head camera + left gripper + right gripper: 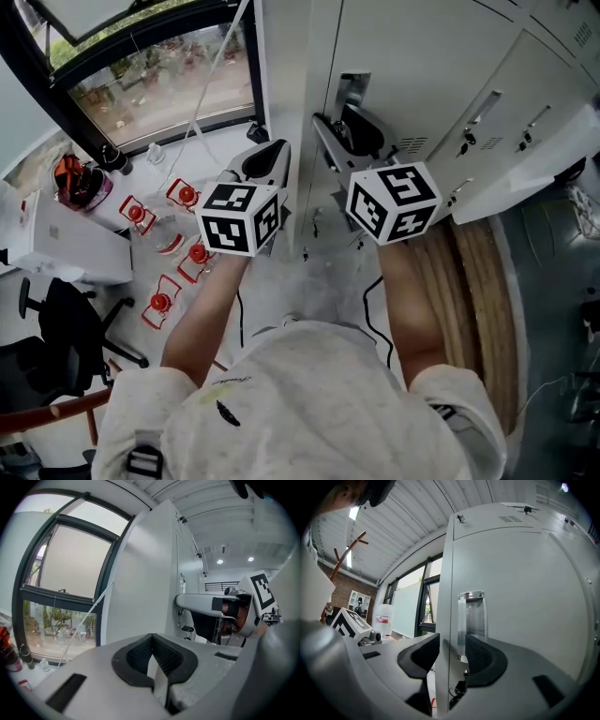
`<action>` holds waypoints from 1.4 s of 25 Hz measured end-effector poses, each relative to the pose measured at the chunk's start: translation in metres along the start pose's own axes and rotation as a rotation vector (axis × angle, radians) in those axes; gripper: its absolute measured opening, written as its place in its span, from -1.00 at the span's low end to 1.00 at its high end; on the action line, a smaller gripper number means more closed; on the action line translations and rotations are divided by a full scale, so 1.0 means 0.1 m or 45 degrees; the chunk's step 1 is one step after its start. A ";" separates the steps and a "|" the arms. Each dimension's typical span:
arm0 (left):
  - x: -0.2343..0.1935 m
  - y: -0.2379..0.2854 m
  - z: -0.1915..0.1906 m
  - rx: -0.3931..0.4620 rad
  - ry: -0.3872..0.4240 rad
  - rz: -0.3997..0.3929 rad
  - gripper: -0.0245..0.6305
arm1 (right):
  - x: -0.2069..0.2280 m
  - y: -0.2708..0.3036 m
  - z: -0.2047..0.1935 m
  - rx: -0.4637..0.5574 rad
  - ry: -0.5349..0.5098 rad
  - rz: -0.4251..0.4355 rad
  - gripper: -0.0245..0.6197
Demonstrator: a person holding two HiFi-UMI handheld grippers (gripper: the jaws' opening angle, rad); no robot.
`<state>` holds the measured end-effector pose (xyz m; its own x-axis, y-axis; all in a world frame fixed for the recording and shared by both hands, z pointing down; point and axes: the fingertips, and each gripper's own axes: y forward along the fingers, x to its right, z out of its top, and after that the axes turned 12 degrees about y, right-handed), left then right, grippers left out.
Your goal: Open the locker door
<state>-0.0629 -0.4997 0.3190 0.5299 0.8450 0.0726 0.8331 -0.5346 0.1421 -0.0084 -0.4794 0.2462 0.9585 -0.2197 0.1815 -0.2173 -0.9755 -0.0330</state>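
The door (511,597) stands almost edge-on to the right gripper (452,654). Its fingers (419,657) are wide apart, and the door's free edge (446,620) runs upright between them. The left finger stays clear of that edge, with a gap showing. The right finger lies on the door's face side, just beside the chrome handle (471,620), which rises upright past its tip. Neither pad presses on the door. Whether the right pad brushes the handle cannot be told. A key (457,692) on a ring hangs just under the handle, low between the fingers.

In the head view the right gripper reaches toward the locker (403,56), and the left gripper (151,637) is held beside it, to its left. The left gripper's fingers (131,660) are together, their tips meeting, with nothing between them. They point at the locker's plain side panel (145,583). The door lies off to the right of these fingers, where the right gripper shows with its marker cube (260,590).

A window (61,573) fills the wall to the left of the left fingers. In the right gripper view a white jug (383,619) with a red label stands well to the left of the fingers, just past the left gripper's cube (349,623).
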 end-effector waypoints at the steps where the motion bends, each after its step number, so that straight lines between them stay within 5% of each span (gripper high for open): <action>1: 0.00 0.00 -0.01 0.000 -0.002 -0.003 -0.91 | 0.00 0.00 0.00 -0.001 -0.003 -0.002 -0.47; 15: 0.12 -0.05 -0.04 0.000 -0.025 -0.015 -0.91 | -0.03 -0.18 0.00 0.009 0.002 0.003 -0.47; 35: 0.73 -0.34 0.01 -0.019 0.002 0.126 -0.91 | -0.15 -0.81 0.00 0.018 -0.004 0.156 -0.47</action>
<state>-0.0524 -0.4199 0.3190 0.6095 0.7879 0.0883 0.7740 -0.6154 0.1487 -0.0057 -0.3972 0.2463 0.9254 -0.3376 0.1724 -0.3306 -0.9413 -0.0688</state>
